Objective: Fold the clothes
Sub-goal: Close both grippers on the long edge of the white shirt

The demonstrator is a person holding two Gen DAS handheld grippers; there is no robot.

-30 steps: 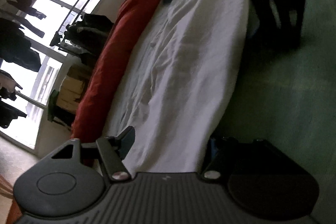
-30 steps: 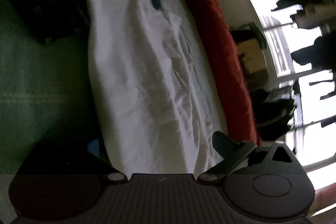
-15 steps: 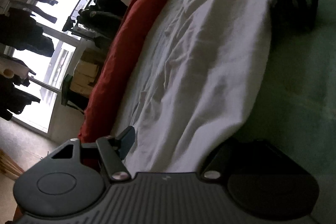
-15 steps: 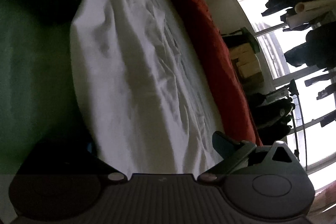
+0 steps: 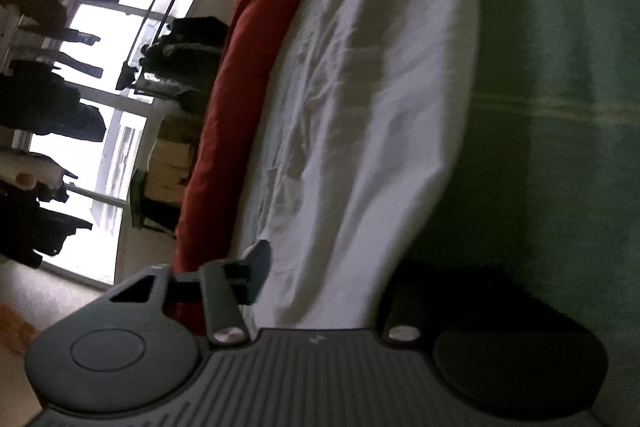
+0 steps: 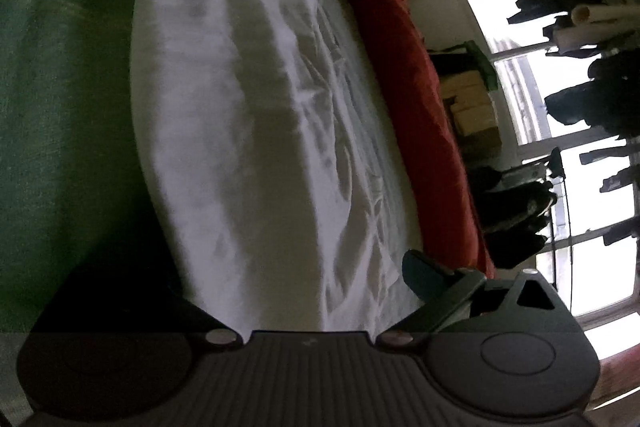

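White garment (image 5: 360,115) stretching ahead between jaws of left gripper (image 5: 320,279) and right gripper (image 6: 304,291), both gaping wide around cloth, pinch not showing (cannot tell). Looking light, limp, crease-prone; gripping hem corners likely best.

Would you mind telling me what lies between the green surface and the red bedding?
The white garment fills that whole stretch, wrinkled and stretched lengthwise between the green surface and the red bedding. Both wrist views show it, and nothing else sits there.

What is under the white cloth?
The white cloth is spread over a green cover, which shows along one side. On its other side lies a red blanket. Whatever sits directly beneath the cloth's middle is covered and cannot be seen.
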